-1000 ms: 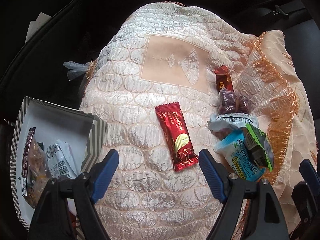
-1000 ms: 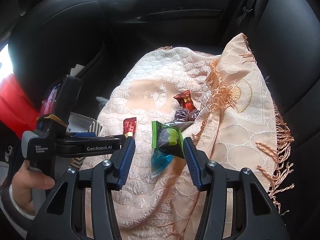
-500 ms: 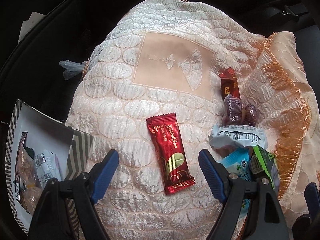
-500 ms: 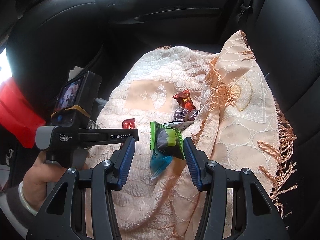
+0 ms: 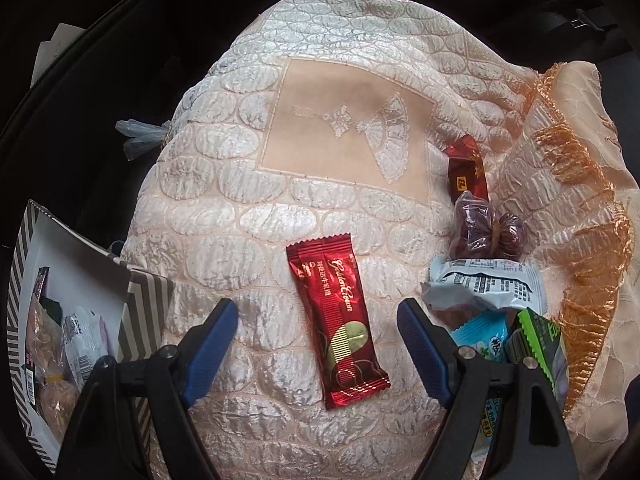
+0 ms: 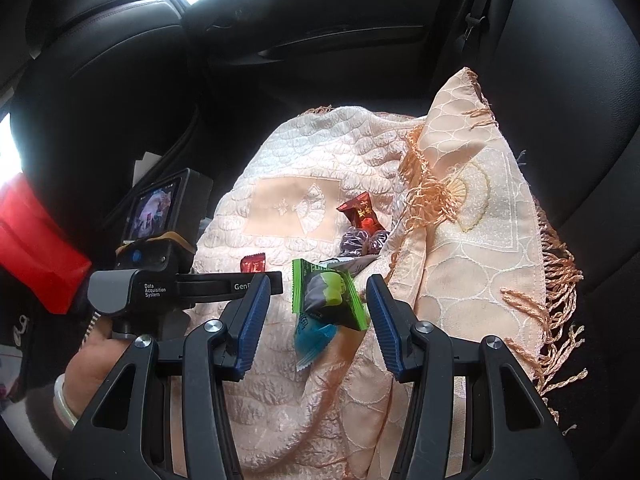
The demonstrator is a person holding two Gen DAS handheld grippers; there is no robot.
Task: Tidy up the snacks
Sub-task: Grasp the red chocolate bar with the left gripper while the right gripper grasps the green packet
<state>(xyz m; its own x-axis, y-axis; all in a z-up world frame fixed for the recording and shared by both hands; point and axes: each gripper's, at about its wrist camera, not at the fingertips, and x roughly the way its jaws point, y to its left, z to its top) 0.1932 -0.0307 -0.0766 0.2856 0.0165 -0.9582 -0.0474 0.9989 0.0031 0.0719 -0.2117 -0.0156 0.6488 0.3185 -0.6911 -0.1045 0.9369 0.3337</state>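
Snacks, loose lot, lying on a cloth-covered car seat; listed largest to smallest.

1. Peach quilted cloth (image 5: 224,208), fringed in orange, draped over the black seat (image 6: 580,92); it bears all loose items.
2. Striped box (image 5: 148,300), grey-and-white, at the cloth's left edge, open; several packets lie inside it, their types not legible.
3. Left gripper (image 5: 316,344), jaws spread wide and holding nothing. It hovers over the red bar, 1 blue finger on each side of the wrapper; whether they touch the cloth cannot be told.
4. Right gripper (image 6: 314,316), jaws spread and holding nothing, flanking the green packet without touching it.
5. Red bar (image 5: 336,316), foil wrapper with gold script, lying flat and lengthwise near the middle of the cloth, apart from the other snacks.
6. White packet (image 5: 488,284), printed label side up, right of the red bar, resting on the blue packet's top.
7. Blue packet (image 5: 480,336), partly under the green and white ones.
8. Green packet (image 6: 328,292), black-and-green, uppermost in the right-hand cluster.
9. Clear bag of dark fruit (image 5: 484,232), just beyond the white packet.
10. Small red candy (image 5: 466,172), farthest item, touching the fruit bag's top.
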